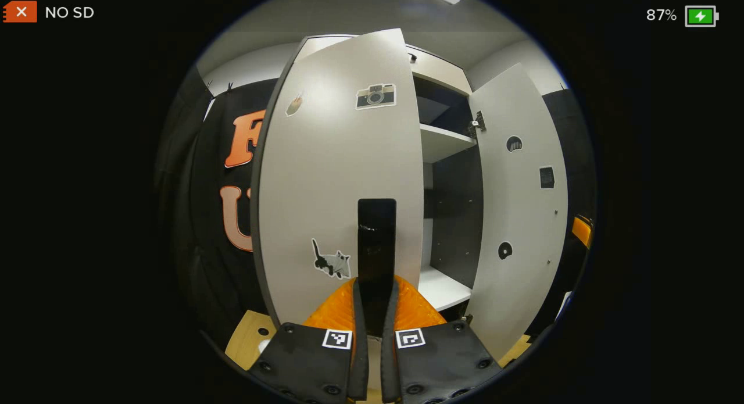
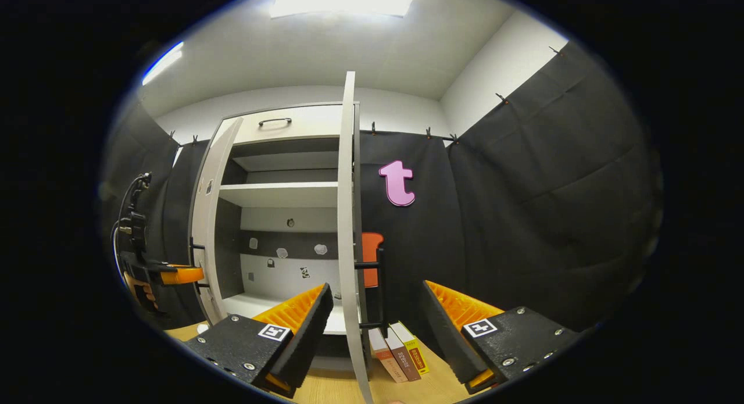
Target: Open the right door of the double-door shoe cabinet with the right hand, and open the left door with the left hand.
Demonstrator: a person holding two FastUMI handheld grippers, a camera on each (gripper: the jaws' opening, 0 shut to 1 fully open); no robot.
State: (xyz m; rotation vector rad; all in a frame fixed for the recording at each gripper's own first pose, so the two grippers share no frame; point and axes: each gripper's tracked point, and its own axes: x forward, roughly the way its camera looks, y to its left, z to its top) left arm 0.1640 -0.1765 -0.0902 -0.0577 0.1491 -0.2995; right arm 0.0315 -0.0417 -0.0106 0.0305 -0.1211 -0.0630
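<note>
Left gripper view: the pale grey left cabinet door (image 1: 337,177), bearing camera and cat stickers, is standing swung outward. The left gripper (image 1: 375,311) is reaching up to its front face, its jaws pinching the black vertical bar handle (image 1: 376,247) between them. To the right, the cabinet's white shelves (image 1: 444,141) are lying exposed, and beyond them the pale grey right cabinet door (image 1: 517,218) is standing wide open, its inner face and hinge cups turned to the camera.

Right gripper view: at far left, the left gripper (image 2: 174,274), held in a hand (image 2: 142,290), is meeting the left cabinet door (image 2: 209,229). The white double-door shoe cabinet (image 2: 279,218) is standing open at centre. The right cabinet door (image 2: 349,218) is appearing edge-on, with its black bar handle (image 2: 378,288) on the far face. The right gripper (image 2: 378,322) is straddling the door's edge, its jaws spread wide and apart from it. Three upright books (image 2: 401,351) are resting on the wooden tabletop (image 2: 325,389) just right of the door.
</note>
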